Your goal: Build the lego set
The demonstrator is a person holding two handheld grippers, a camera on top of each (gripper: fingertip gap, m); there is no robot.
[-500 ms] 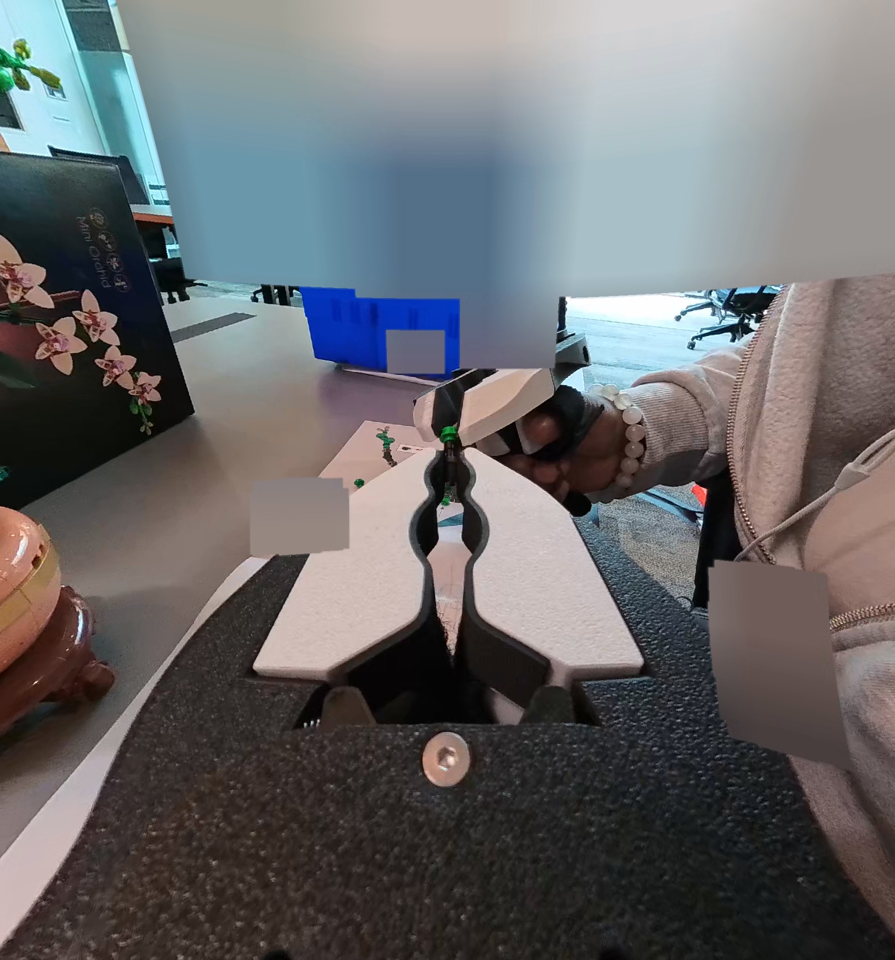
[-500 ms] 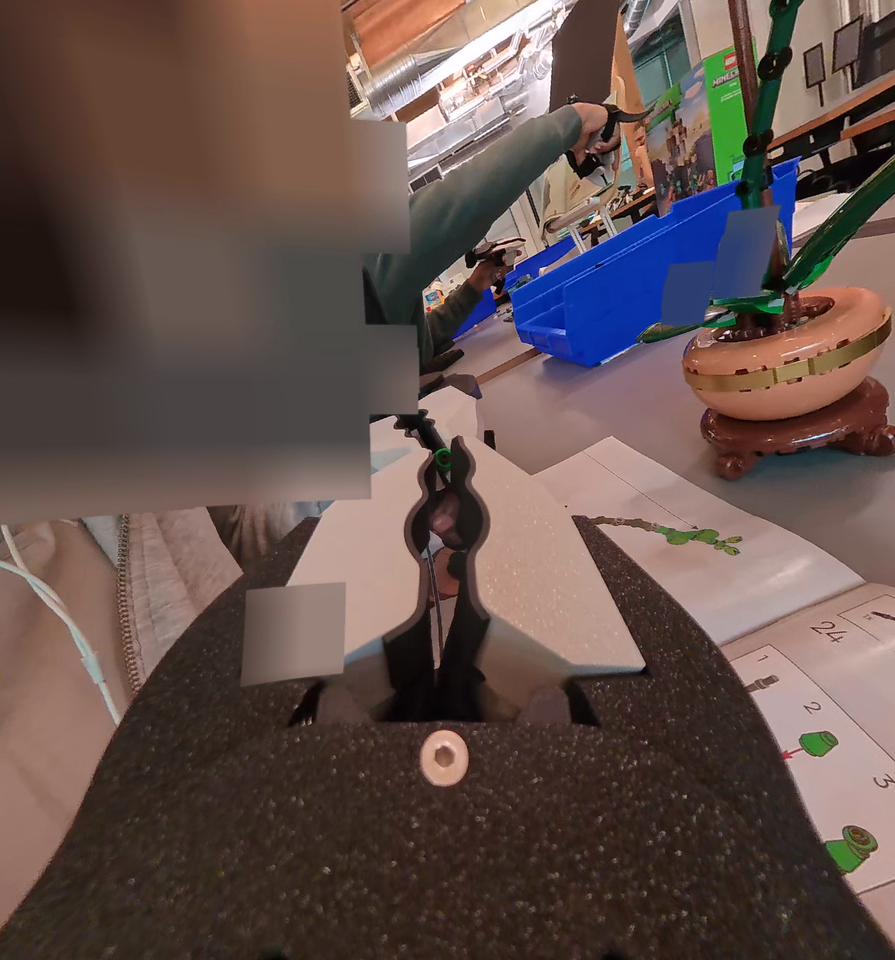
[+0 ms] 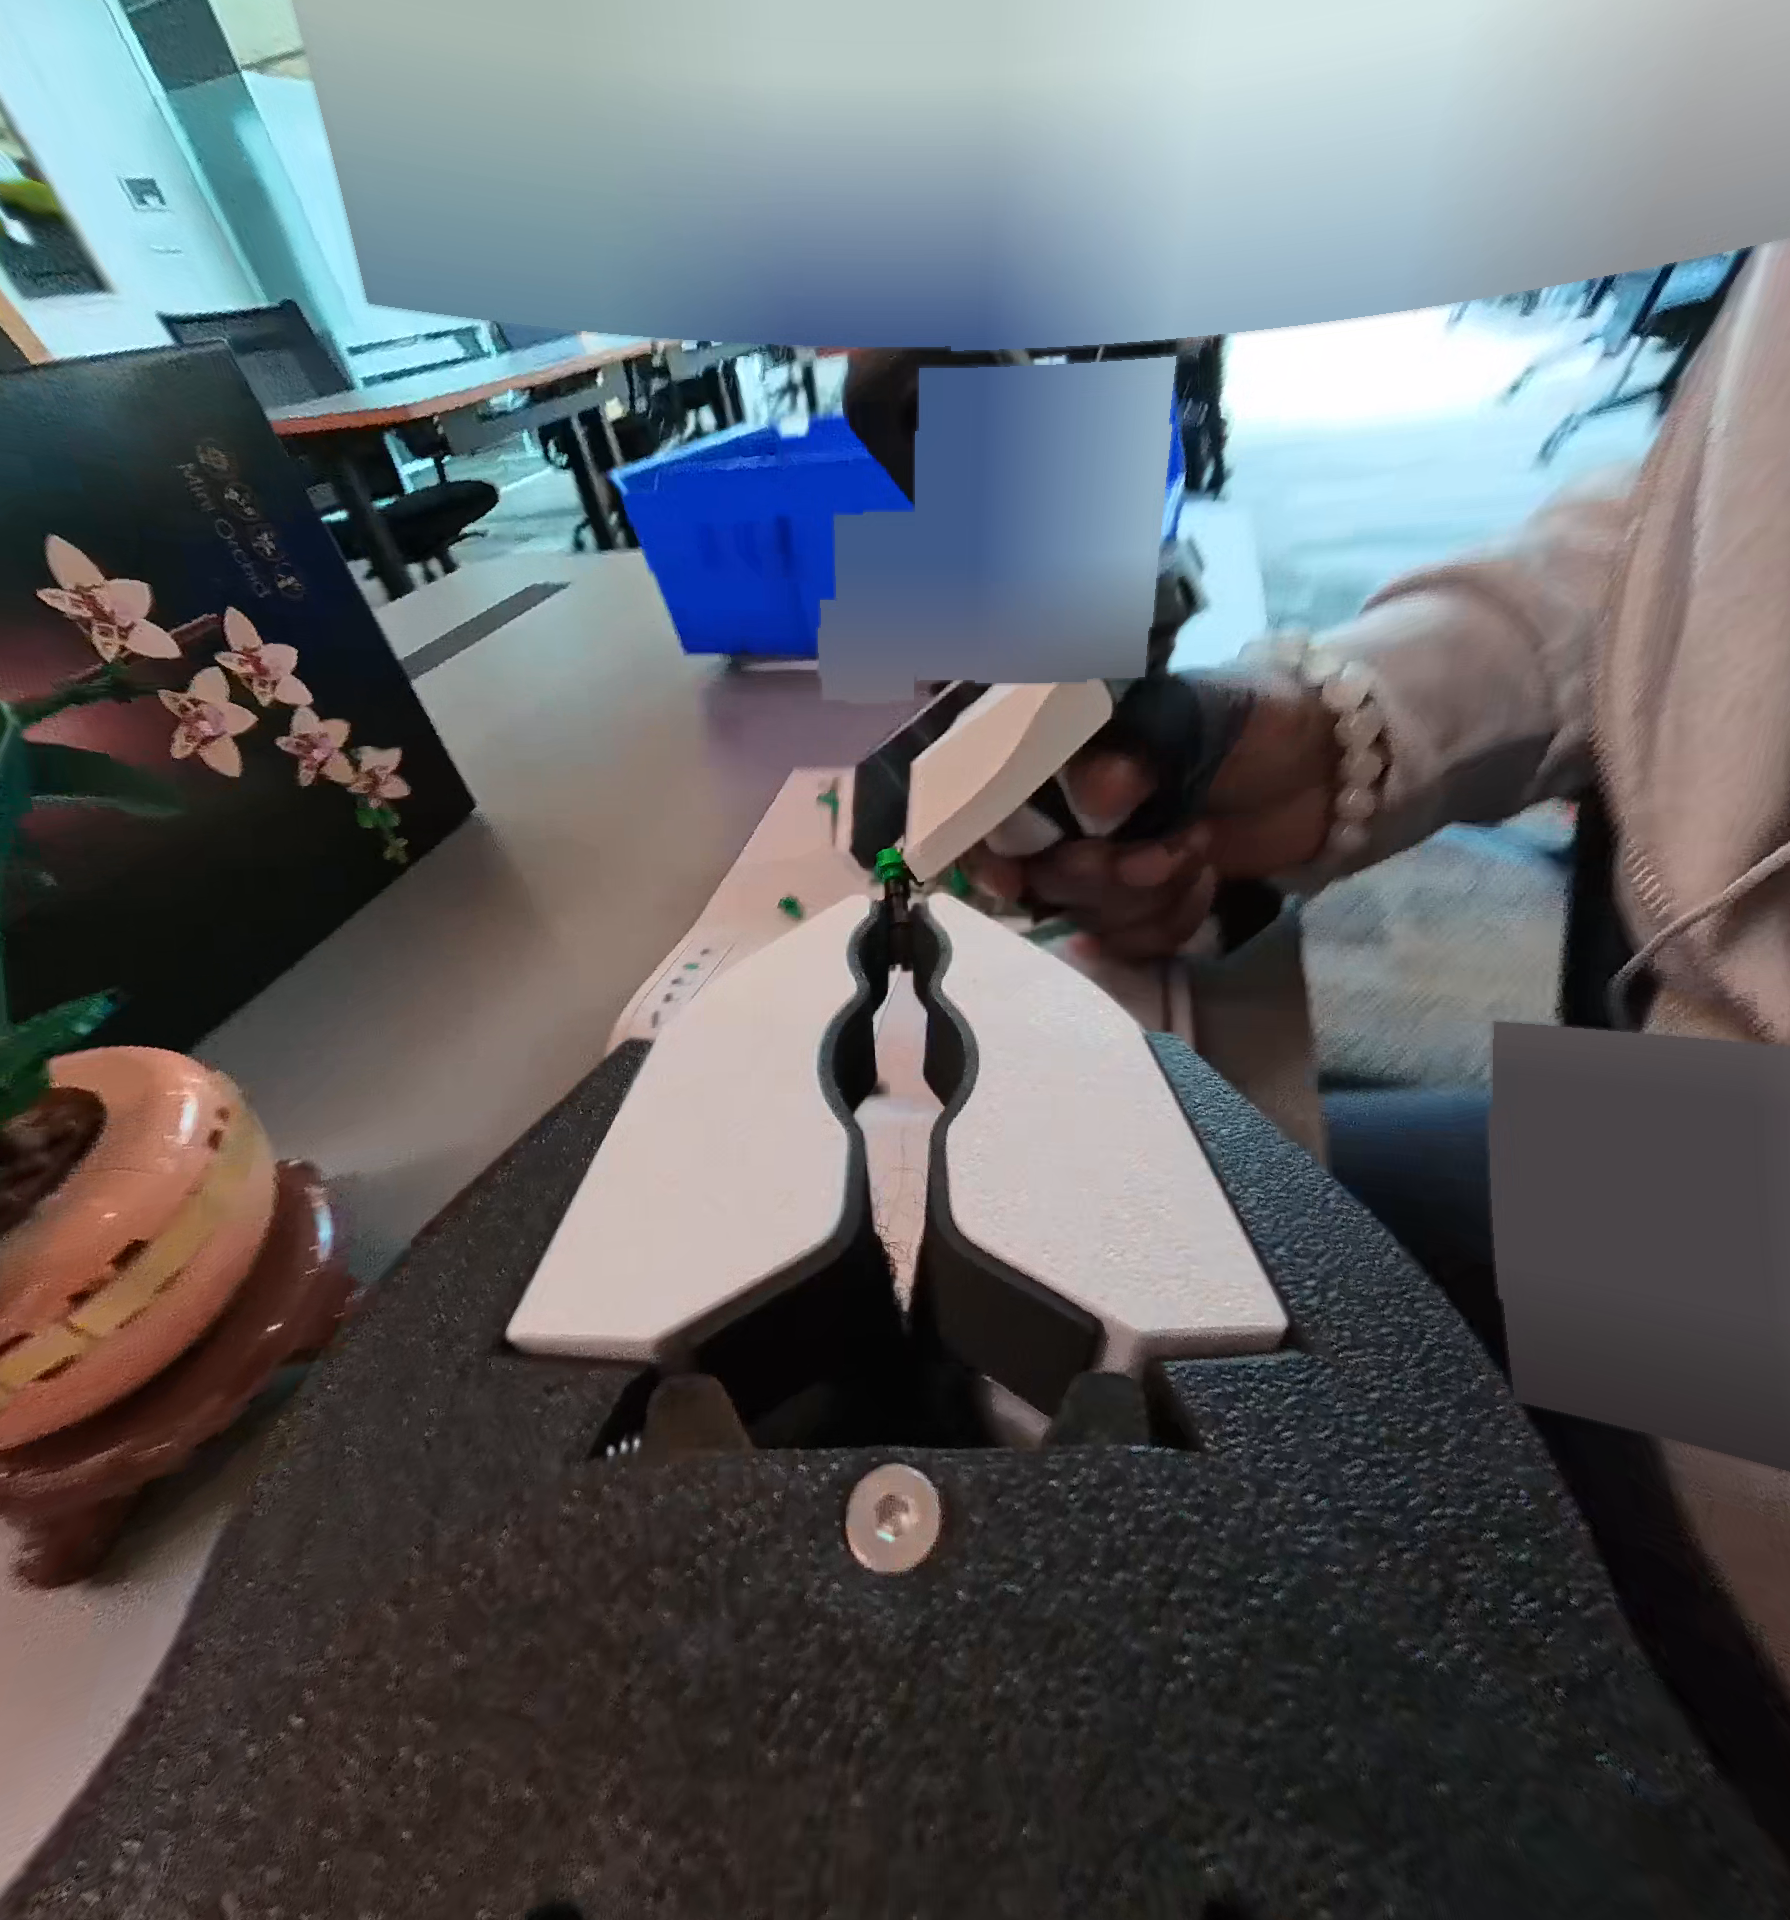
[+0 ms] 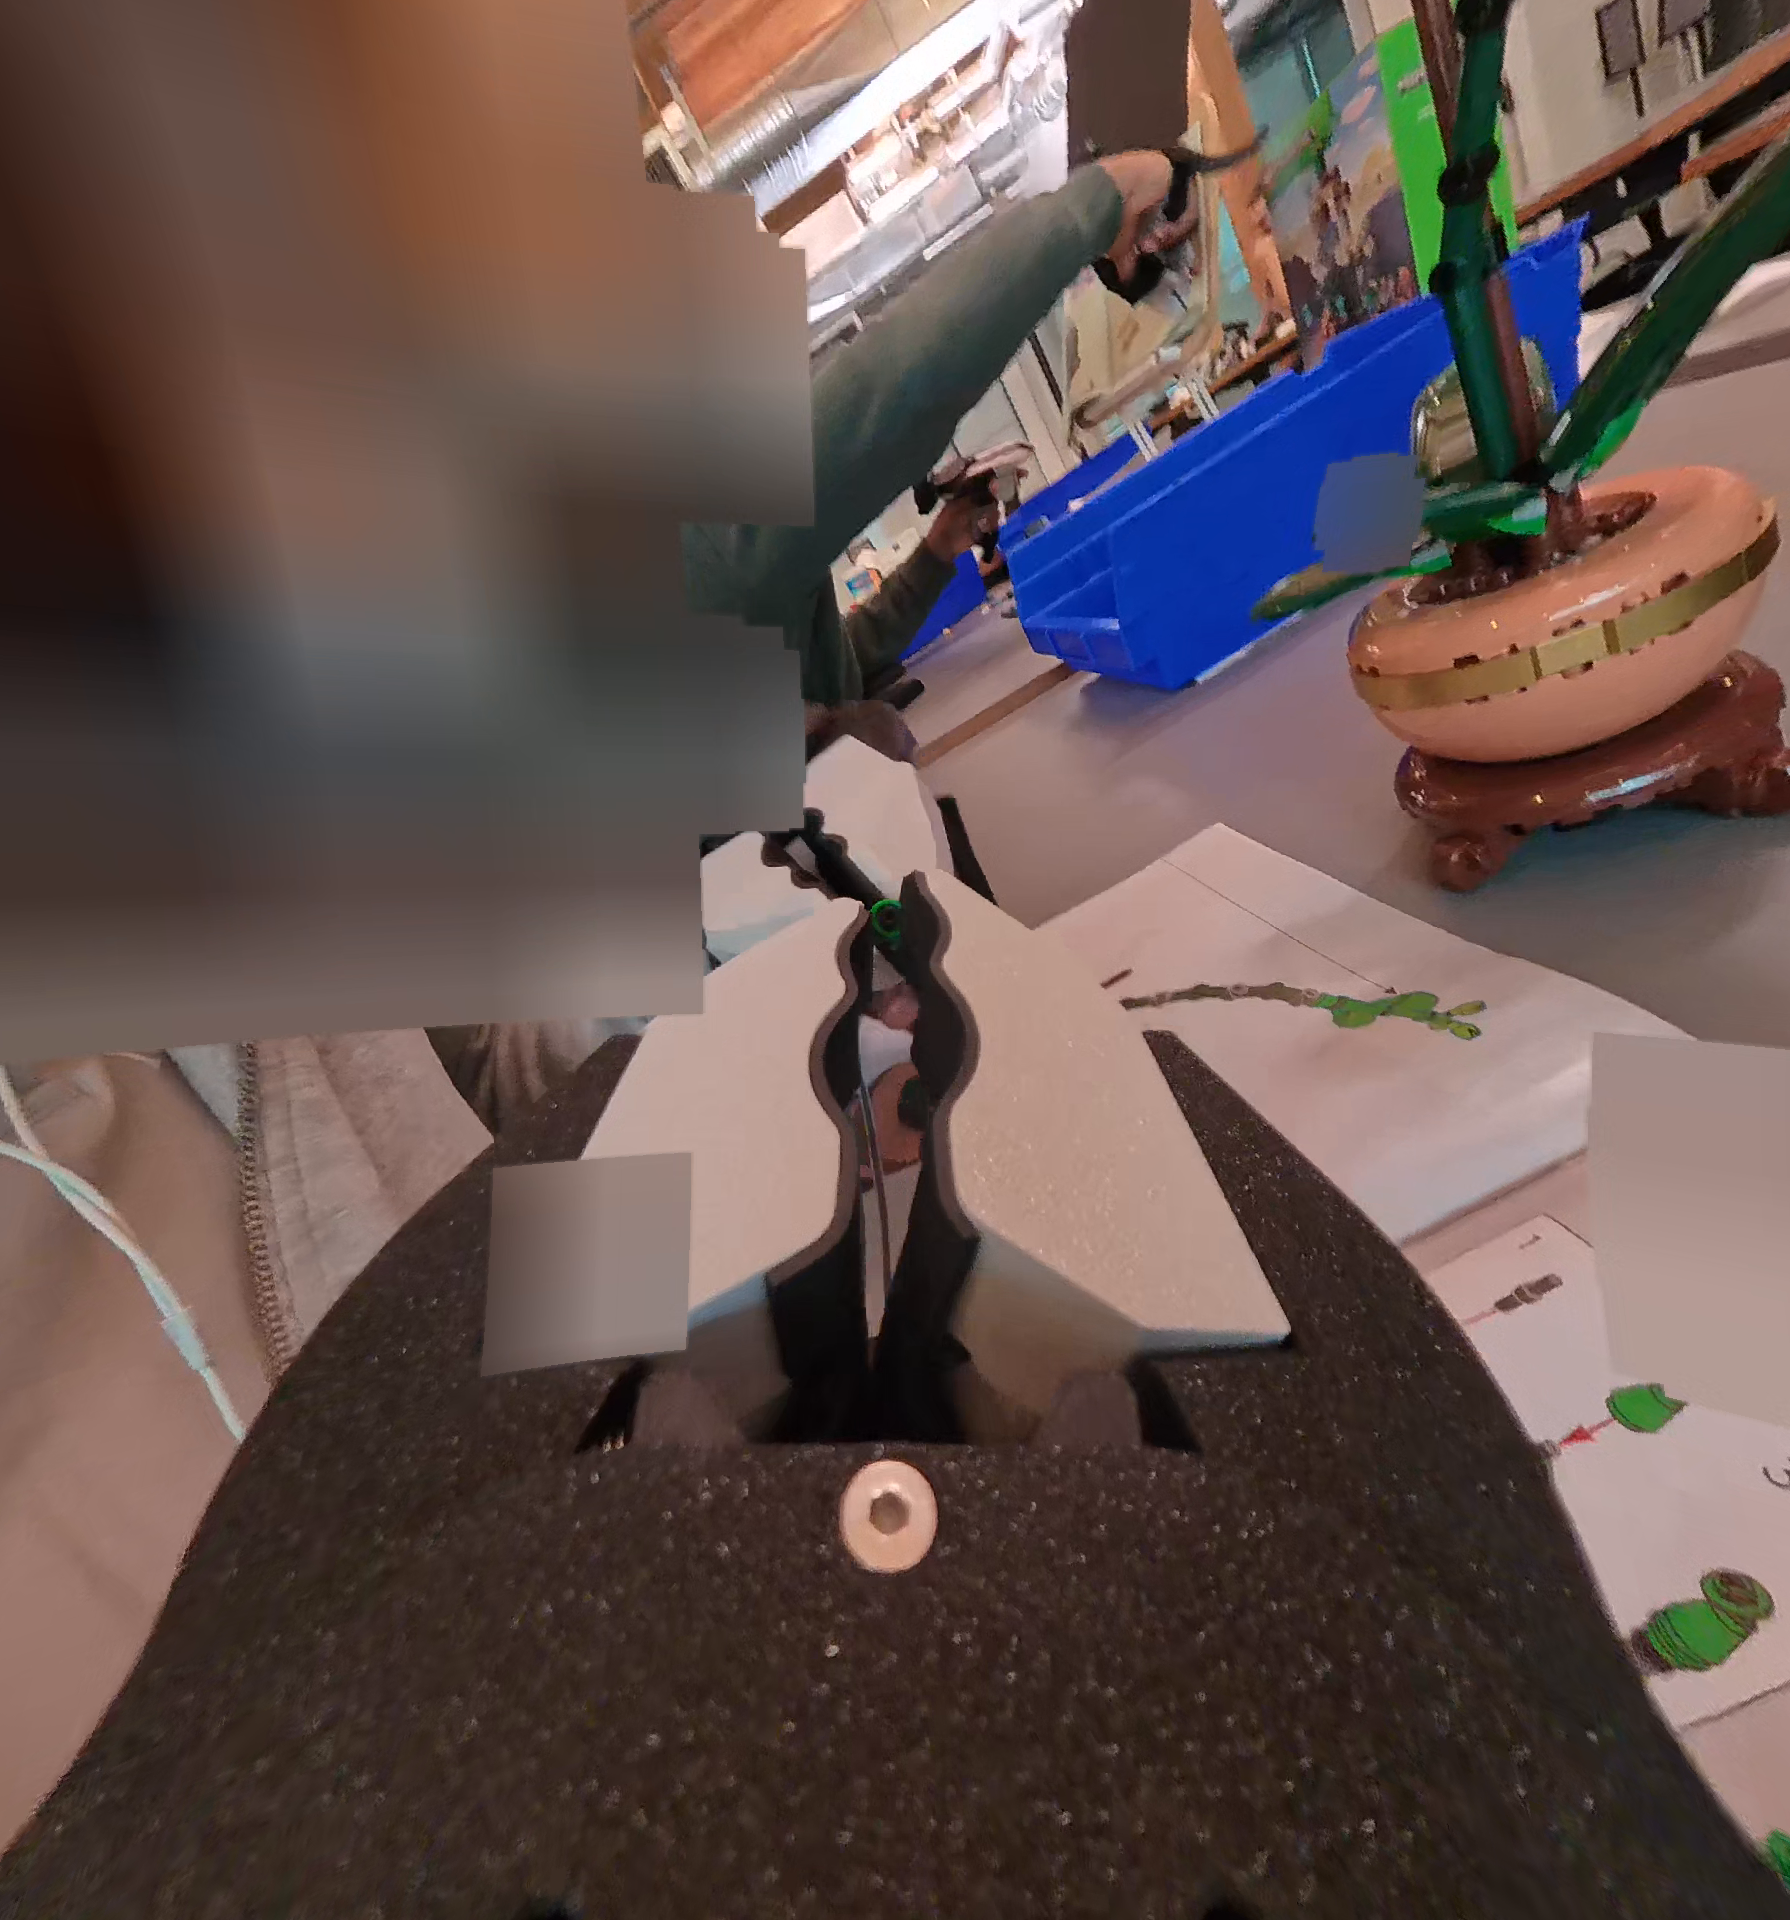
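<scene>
Fingers of left gripper (image 3: pixel 896 914) clenched on thin dark stem piece (image 3: pixel 899 925), pads pressed on both sides, piece poking out past fingertips. Small green stud piece (image 3: pixel 888 861) seated at top end of that stem, pinched by right gripper (image 3: pixel 901 857) coming in from upper right, white finger (image 3: pixel 995 769) angled down onto it. From right wrist view: right gripper (image 4: pixel 889 925) closed on same green piece (image 4: pixel 885 918), seen as green ring at fingertips, dark stem (image 4: pixel 834 862) running up-left into left gripper's white fingers (image 4: pixel 870 800). Both grippers tip to tip, meeting above open instruction booklet (image 4: pixel 1338 1091) on grey desk (image 3: pixel 517 831).

Hand (image 3: pixel 1171 831) with bead bracelet (image 3: pixel 1353 727) gripping right gripper's handle, beige zip sweater sleeve (image 3: pixel 1597 644) behind. Pink brick-built flower pot (image 4: pixel 1566 613) on brown stand (image 4: pixel 1597 790), on desk well right of booklet in right view, near left edge in left view; green stems and leaves (image 4: pixel 1483 260) rising from it. Dark box with orchid print (image 3: pixel 174 665) standing on desk beyond pot in left view. Blue bins (image 4: pixel 1234 520) farther back on desk. Booklet pages showing printed green parts (image 4: pixel 1701 1631) and a branch drawing (image 4: pixel 1338 1003). Another person's green sleeve (image 4: pixel 953 343) in background, blurred
</scene>
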